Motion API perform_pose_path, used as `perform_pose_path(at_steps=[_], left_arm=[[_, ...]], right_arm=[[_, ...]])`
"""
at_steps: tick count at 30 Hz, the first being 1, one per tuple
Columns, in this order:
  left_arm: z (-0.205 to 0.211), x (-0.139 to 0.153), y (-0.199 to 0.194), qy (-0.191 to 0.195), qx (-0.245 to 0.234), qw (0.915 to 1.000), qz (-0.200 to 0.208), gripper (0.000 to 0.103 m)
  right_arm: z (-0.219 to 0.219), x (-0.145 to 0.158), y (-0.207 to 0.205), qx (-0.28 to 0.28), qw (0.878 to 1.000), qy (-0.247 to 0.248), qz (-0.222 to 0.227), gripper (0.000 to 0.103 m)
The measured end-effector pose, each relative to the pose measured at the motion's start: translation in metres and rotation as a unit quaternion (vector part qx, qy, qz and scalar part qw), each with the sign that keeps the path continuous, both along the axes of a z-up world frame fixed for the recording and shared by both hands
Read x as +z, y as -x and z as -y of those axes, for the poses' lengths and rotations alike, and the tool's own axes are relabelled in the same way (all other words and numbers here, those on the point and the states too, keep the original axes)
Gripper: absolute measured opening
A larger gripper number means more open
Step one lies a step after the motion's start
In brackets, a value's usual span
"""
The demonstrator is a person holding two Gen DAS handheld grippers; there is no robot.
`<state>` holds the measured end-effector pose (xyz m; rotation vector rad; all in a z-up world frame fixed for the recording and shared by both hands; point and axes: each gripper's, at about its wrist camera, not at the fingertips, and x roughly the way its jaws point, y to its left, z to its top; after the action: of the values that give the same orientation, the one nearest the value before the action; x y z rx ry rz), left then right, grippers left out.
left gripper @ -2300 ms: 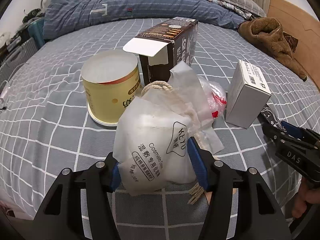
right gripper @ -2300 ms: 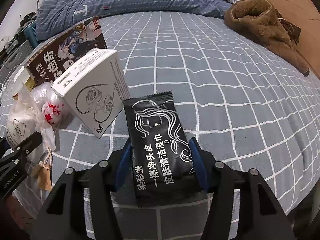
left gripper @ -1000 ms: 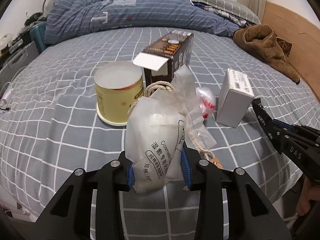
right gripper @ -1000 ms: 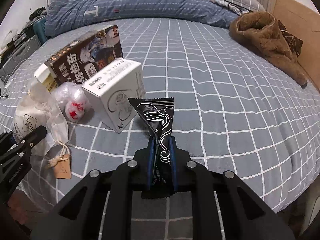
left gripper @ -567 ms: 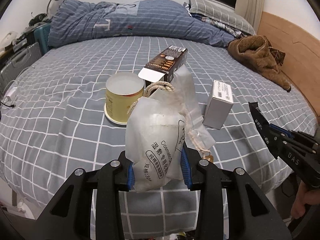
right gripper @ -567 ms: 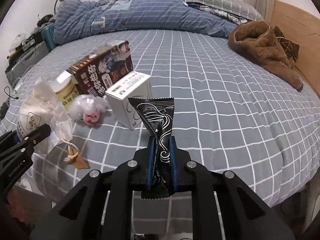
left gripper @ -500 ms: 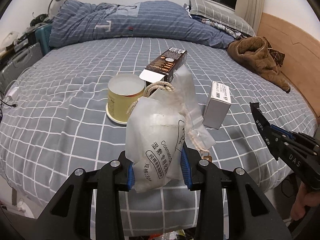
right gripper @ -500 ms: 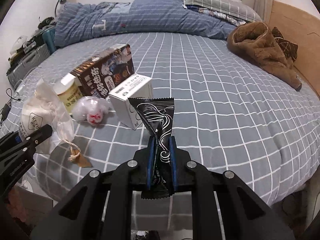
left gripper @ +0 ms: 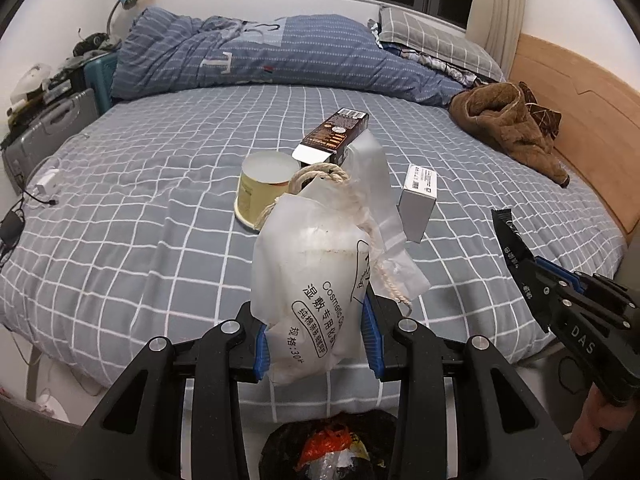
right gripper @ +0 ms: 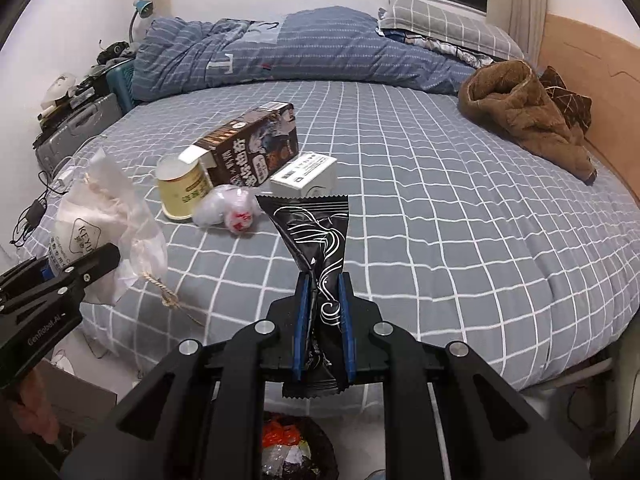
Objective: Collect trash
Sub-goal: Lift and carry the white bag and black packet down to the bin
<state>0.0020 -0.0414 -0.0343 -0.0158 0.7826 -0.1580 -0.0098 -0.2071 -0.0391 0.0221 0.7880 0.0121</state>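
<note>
My left gripper (left gripper: 316, 340) is shut on a white drawstring bag (left gripper: 312, 280) with printed text and a rope cord, held up off the bed. The right gripper (right gripper: 323, 328) is shut on a black sachet (right gripper: 316, 236) with white line art. Below both grippers, at the bottom edge, a black-lined trash bin (left gripper: 332, 452) (right gripper: 296, 452) holds orange and clear scraps. On the grey checked bed lie a yellow tub (right gripper: 180, 188), a dark carton (right gripper: 252, 148), a small white box (right gripper: 306, 176) and a crumpled white-and-red wrapper (right gripper: 230, 208).
A brown fleece garment (right gripper: 524, 112) lies at the bed's right by the wooden headboard (right gripper: 592, 68). A blue quilt (left gripper: 260, 56) and pillows are heaped at the far side. A suitcase (left gripper: 44, 132), cables and a charger sit left of the bed.
Both grippers have pulled back from the bed and risen with their loads still held. The bed's near edge and the trash bin below have come into view.
</note>
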Motion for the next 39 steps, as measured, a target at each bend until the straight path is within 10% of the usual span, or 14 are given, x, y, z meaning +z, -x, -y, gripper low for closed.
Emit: perform_pose_path(at_steps=[39], left_arm=[[-0.002,-0.012,0.136,-0.005,-0.014,0.9993,-0.035,0.036]], right_arm=[[-0.028,-0.006,0.145,0.004,1.000,-0.001,-0.006,0.014]])
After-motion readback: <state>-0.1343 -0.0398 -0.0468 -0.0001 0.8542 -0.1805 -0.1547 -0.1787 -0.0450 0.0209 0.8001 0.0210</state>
